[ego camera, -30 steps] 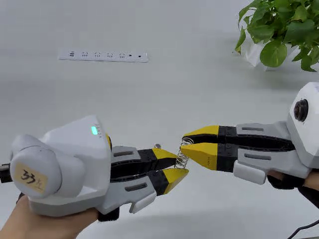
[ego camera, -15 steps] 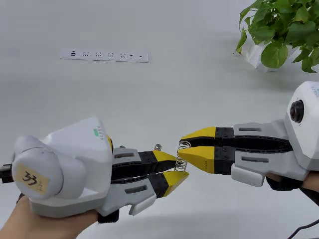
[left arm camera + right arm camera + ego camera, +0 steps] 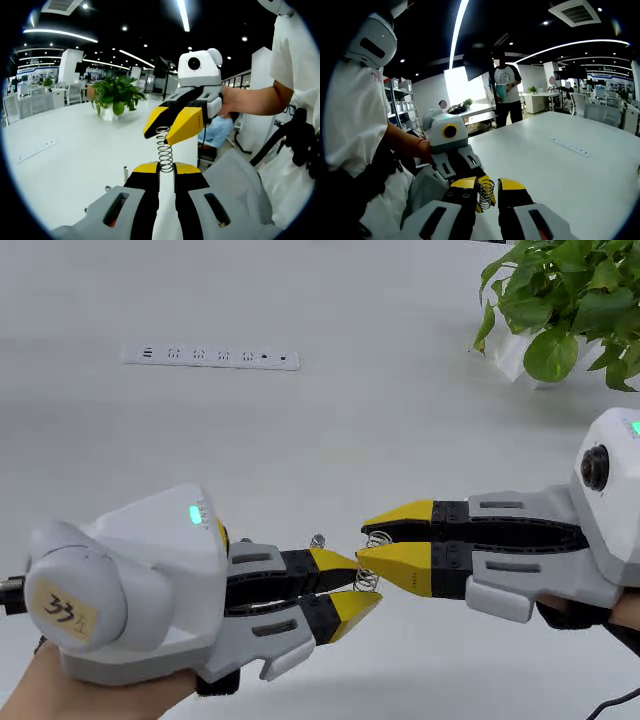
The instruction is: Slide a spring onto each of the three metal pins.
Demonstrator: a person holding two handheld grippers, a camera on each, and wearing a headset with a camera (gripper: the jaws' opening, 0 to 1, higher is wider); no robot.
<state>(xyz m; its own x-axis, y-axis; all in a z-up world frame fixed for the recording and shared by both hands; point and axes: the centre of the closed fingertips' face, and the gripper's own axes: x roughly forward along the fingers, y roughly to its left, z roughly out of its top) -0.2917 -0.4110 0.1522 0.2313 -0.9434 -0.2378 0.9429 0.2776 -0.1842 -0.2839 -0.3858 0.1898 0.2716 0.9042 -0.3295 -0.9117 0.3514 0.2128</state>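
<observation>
Cradles the left tool [image 3: 362,585] in a hand [image 3: 90,695] at the near, lower-left edge of the head view, with its yellow tips pointing right and a green lamp [image 3: 194,514] lit on its white housing. Leaves a narrow gap between that tool's jaws; sets the lower end of the spring [image 3: 164,152] right at that gap in the left gripper view, yet cannot tell whether the left tool pinches the coil or merely flanks it. Faces it tip to tip with the right tool [image 3: 366,537], held level from the right side of the head view. Clamps the right tool's jaws on the upper end of the spring, with the coil filling the slot between them in the right gripper view. Suspends the spring in the air above the pale worktop [image 3: 300,440], bridging the two pairs of yellow tips. Shows a small metal pin [image 3: 317,539] on the worktop just beyond the left tool's jaws. Farther back, takes in a white power strip [image 3: 210,356] lying flat, well apart from both tools. Rounds off the far right corner with a leafy green plant [image 3: 560,300]. Catches, in the right gripper view, a person [image 3: 505,90] standing beyond the far end of the worktop.
</observation>
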